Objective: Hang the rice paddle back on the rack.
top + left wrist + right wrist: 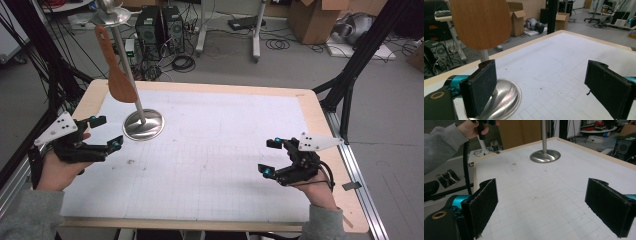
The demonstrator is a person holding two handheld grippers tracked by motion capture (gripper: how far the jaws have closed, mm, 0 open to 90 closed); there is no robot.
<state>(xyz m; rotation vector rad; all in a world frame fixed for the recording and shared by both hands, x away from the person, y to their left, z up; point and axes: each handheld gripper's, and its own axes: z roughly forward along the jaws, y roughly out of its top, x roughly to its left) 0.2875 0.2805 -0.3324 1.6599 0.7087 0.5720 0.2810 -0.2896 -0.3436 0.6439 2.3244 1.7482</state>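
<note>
At ten o'clock on the table (320,130), a wooden spatula (119,75) hangs untouched; left gripper (106,133) and right gripper (270,157) gape wide, holding nothing.

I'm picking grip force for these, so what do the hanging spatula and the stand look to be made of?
The spatula looks like wood with a smooth matt finish: warm brown with fine grain lines in the left gripper view. The stand looks like polished metal, probably steel: its domed base and pole are silvery and mirror the surroundings.
</note>
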